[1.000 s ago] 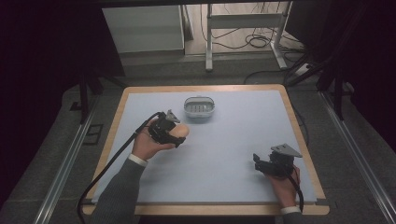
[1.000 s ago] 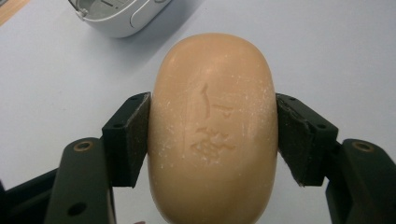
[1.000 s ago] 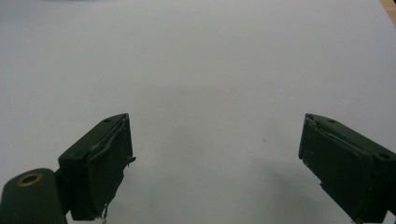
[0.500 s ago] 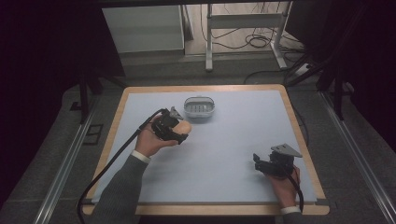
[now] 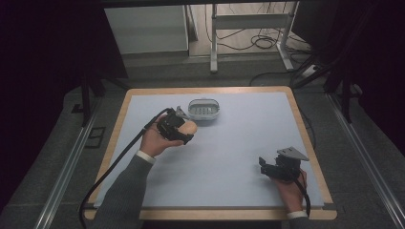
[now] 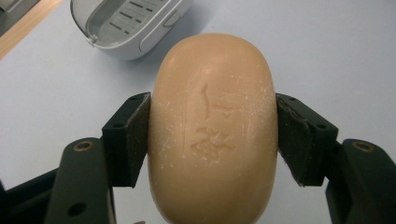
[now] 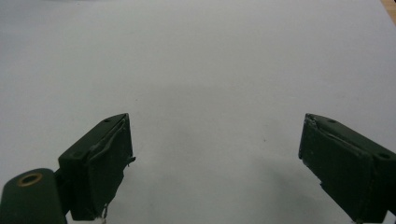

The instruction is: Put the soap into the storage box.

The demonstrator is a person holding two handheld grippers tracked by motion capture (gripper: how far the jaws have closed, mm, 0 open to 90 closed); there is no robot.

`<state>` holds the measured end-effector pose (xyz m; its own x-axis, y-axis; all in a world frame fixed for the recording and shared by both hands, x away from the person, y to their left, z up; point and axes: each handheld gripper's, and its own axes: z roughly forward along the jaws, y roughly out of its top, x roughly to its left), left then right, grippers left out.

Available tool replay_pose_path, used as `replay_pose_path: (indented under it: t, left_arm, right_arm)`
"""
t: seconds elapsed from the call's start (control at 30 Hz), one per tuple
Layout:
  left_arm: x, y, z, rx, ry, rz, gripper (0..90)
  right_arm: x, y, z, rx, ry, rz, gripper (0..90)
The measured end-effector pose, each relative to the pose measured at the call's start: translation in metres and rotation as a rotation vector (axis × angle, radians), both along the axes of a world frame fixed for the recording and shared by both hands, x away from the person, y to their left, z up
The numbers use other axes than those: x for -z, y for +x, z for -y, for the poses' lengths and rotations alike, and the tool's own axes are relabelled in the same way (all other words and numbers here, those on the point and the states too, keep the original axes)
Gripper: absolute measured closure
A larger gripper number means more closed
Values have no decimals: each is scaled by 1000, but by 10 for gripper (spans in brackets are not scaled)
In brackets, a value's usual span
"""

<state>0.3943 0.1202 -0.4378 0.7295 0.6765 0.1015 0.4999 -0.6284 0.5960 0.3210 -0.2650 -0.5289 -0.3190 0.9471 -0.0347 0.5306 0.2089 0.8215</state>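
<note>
Nearest to me, at the bottom right of the high view, my right hand (image 5: pixel 289 190) rests low on the pale blue table (image 5: pixel 239 157), close to its near right corner, the wrist coming up from the bottom edge with the cable looping beside it. It carries the right gripper (image 5: pixel 263 164) with the grey three-cornered plate on top and the jaws pointing toward the left of that view. In the right gripper view I see the right gripper's jaws standing wide apart over bare table, with nothing between them (image 7: pixel 215 163). Farther in and to the left, my left forearm in a grey sleeve (image 5: pixel 122 191) reaches diagonally up across the table, the left hand (image 5: pixel 155 140) wrapped around the left gripper (image 5: pixel 187 131), its black cable trailing back to the near left corner. Its jaws are clamped on the bar of soap (image 6: pixel 212 130), the pads pressing its two long sides, embossed face up toward the camera; the soap is held just above the table. Just beyond it, close but apart, the grey soap dish (image 5: pixel 204 109) sits near the table's far edge, its slotted insert visible.
</note>
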Motion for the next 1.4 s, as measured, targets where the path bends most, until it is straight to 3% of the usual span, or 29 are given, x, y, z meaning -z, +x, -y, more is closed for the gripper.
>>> replay_pose_path:
  t: [0.83, 1.07, 1.4]
  left_arm:
    - [-6, 22, 5, 3, 20, -2, 325]
    - [-6, 29, 3, -4, -7, -9, 325]
    - [-2, 40, 6, 9, 13, -19, 325]
  right_arm:
    - [0, 0, 0, 2, 5, -2, 99]
    - [0, 0, 0, 2, 3, -2, 99]
    - [0, 0, 0, 2, 3, -1, 99]
